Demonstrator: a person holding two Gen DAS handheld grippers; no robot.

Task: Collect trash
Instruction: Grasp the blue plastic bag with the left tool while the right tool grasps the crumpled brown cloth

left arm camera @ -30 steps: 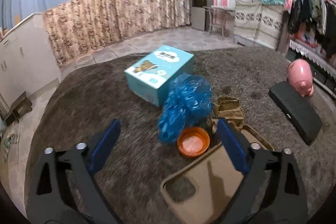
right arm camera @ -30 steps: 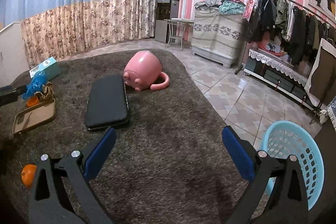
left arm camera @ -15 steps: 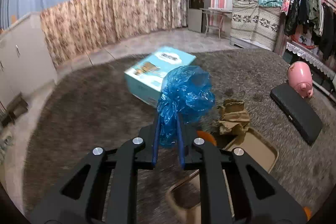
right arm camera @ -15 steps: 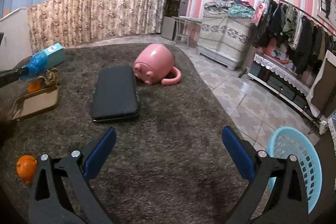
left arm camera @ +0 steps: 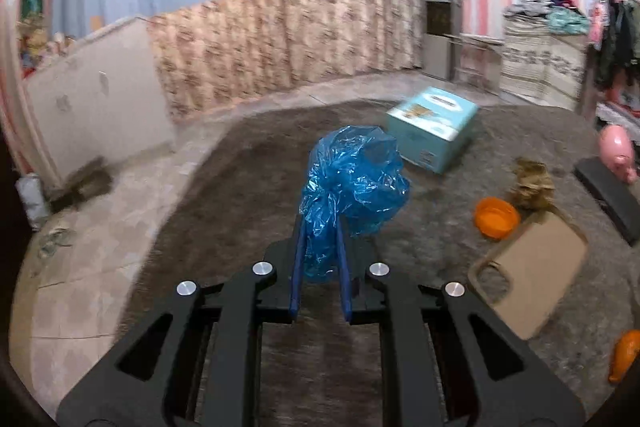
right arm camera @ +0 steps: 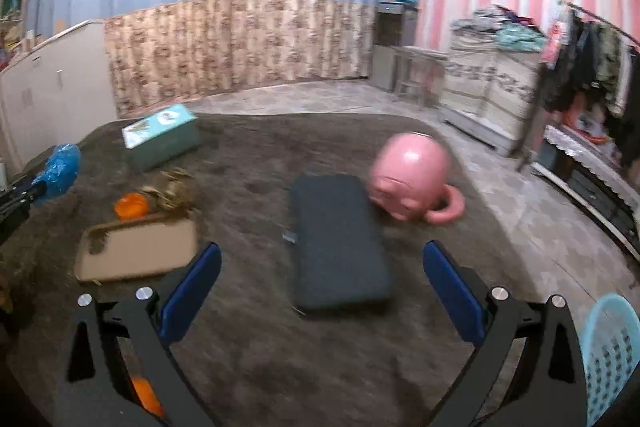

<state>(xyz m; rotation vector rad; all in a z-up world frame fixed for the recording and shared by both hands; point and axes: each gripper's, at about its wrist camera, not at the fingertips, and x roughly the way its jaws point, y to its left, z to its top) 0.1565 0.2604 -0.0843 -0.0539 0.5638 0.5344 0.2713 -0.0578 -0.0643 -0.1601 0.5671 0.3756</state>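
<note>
Though crumpled, blue bag (left arm camera: 354, 183) between left tongs (left arm camera: 320, 235).

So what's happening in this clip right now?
A person is collecting trash off a dark rug. The left gripper is shut on a crumpled blue plastic bag, held above the rug. The right gripper is open and empty over a black case. A light blue basket sits at the right.
</note>
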